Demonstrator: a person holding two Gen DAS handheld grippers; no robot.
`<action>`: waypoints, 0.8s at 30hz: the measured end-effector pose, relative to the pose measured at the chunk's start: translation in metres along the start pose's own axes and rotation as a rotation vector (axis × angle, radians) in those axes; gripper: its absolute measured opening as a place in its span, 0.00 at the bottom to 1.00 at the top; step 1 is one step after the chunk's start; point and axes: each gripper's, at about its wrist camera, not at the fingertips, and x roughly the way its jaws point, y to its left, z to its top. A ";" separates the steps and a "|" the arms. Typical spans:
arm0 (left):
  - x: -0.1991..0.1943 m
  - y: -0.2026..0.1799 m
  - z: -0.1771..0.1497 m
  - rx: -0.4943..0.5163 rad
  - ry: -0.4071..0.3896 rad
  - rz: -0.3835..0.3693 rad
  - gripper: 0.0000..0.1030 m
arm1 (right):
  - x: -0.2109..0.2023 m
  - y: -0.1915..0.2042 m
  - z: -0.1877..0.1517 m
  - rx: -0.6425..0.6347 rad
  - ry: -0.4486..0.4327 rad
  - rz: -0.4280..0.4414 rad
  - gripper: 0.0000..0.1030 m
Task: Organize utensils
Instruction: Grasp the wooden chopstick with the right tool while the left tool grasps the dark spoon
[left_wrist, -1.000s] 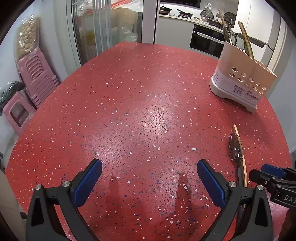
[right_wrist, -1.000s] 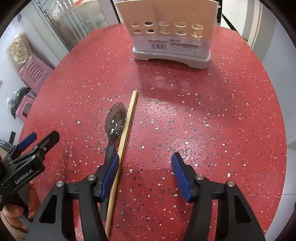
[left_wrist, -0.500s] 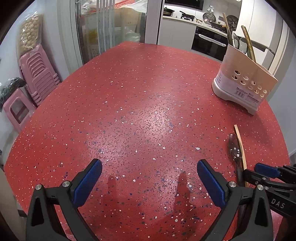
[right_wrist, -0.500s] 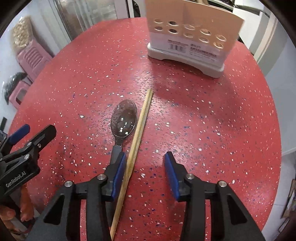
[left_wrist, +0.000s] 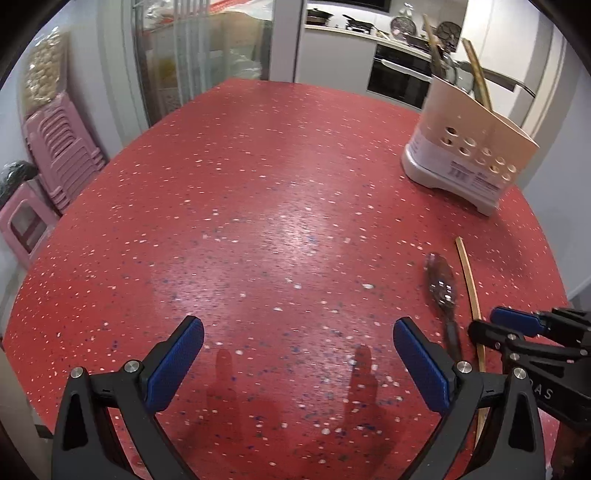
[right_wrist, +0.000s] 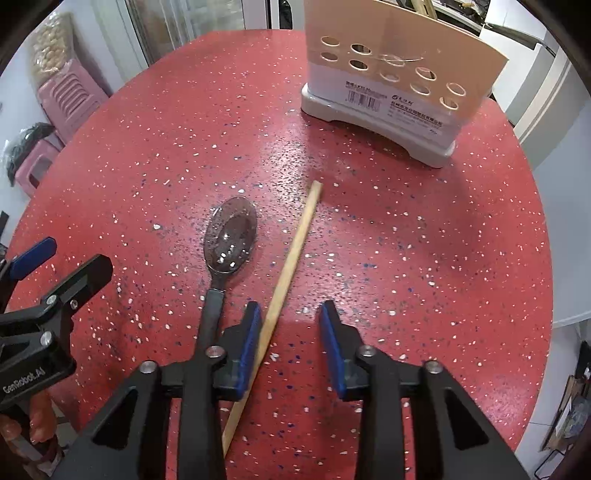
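A single wooden chopstick (right_wrist: 291, 258) and a dark spoon (right_wrist: 229, 240) lie side by side on the red speckled table (right_wrist: 424, 240). A beige utensil holder (right_wrist: 391, 77) with round holes stands at the far right and holds several utensils (left_wrist: 476, 74). My right gripper (right_wrist: 290, 347) is open, low over the table, its jaws either side of the chopstick's near part, the left pad close against it. The spoon's handle runs under the left finger. My left gripper (left_wrist: 299, 362) is open and empty above bare table, left of the spoon (left_wrist: 441, 284) and chopstick (left_wrist: 469, 280).
Pink plastic stools (left_wrist: 62, 147) are stacked beyond the table's left edge. A glass door and kitchen counter with an oven (left_wrist: 399, 74) lie behind the table. The table's right edge runs near the holder (left_wrist: 469, 155).
My right gripper has shifted right and forward, from over the spoon handle to astride the chopstick, and its jaws have narrowed. My left gripper has stayed open and nearly still.
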 end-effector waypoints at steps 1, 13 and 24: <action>0.000 -0.004 0.001 0.008 0.006 -0.006 1.00 | 0.000 -0.006 -0.002 -0.004 -0.001 0.001 0.20; 0.009 -0.045 0.006 0.047 0.093 -0.048 1.00 | -0.006 -0.047 -0.018 0.041 -0.033 0.052 0.06; 0.018 -0.093 0.009 0.153 0.181 -0.041 0.96 | -0.024 -0.087 -0.031 0.094 -0.092 0.134 0.06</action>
